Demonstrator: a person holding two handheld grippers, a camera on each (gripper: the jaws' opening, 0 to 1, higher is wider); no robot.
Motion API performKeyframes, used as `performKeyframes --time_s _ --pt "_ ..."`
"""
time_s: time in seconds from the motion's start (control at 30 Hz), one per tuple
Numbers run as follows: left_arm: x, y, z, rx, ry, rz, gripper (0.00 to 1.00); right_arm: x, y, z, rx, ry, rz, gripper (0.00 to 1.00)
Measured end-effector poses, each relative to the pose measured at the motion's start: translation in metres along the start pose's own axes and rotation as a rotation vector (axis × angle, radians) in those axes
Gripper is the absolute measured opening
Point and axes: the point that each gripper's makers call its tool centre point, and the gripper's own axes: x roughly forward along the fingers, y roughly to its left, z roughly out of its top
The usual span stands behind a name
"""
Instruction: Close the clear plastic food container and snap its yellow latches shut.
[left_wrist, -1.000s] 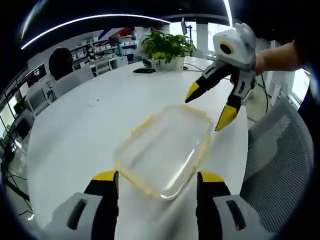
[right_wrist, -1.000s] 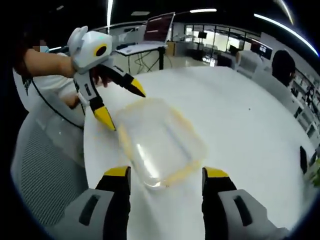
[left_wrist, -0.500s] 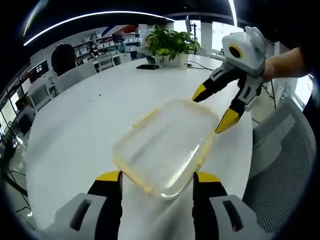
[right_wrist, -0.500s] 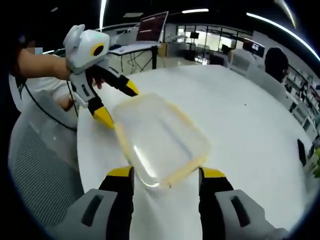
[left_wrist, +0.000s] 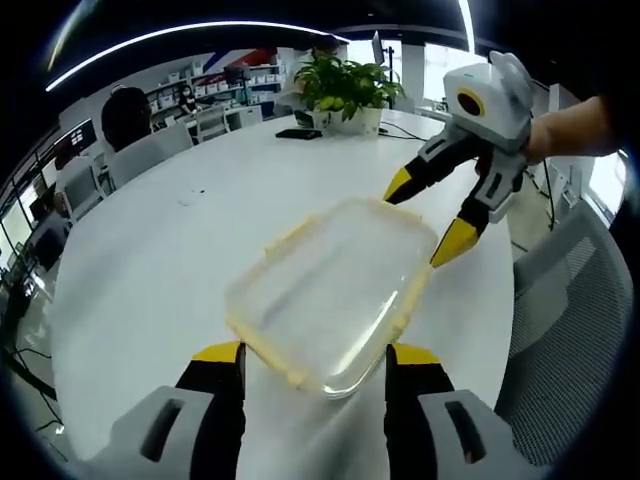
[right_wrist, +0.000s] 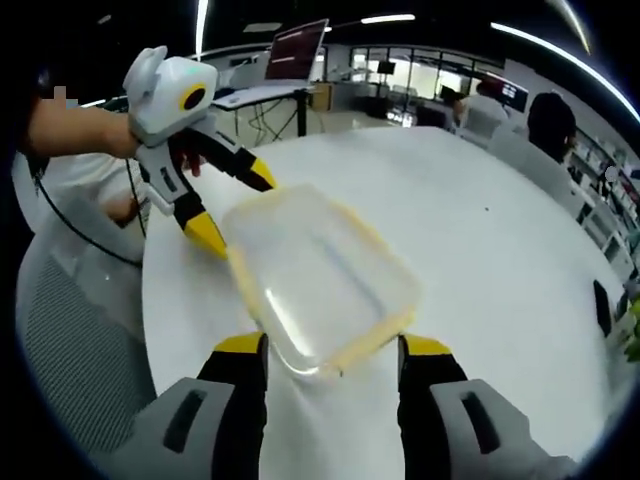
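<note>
Clear plastic food container (left_wrist: 330, 295) with yellow latches (left_wrist: 285, 240) sitting on the white bench (left_wrist: 170, 250), left tongs (left_wrist: 313, 362) spread at its near end, right tongs (left_wrist: 432, 215) spread at its far corner

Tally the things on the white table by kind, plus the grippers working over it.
Clear food container: 1
Potted plant: 1
Dark phone-like item: 1
Grippers, left gripper and right gripper: 2
Total: 5

white round table (left_wrist: 150, 250) — clear container (left_wrist: 330, 290), potted plant (left_wrist: 340, 95), phone (left_wrist: 299, 133)
</note>
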Motion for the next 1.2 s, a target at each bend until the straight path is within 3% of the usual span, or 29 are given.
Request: performKeyframes --time_s 0.5,0.93,1.2 --pt "0.010 0.022 0.006 -0.003 0.023 -0.006 0.50 0.014 -0.017 0.011 0.002 0.016 -0.005 0.49" --pt "0.008 0.022 0.005 -0.012 0.035 -0.010 0.49 0.015 -0.018 0.013 0.013 0.010 -0.010 0.50" --pt "-0.005 0.017 0.009 -0.045 0.002 0.001 0.57 0.001 -0.011 0.014 0.052 -0.027 -0.025 0.55"
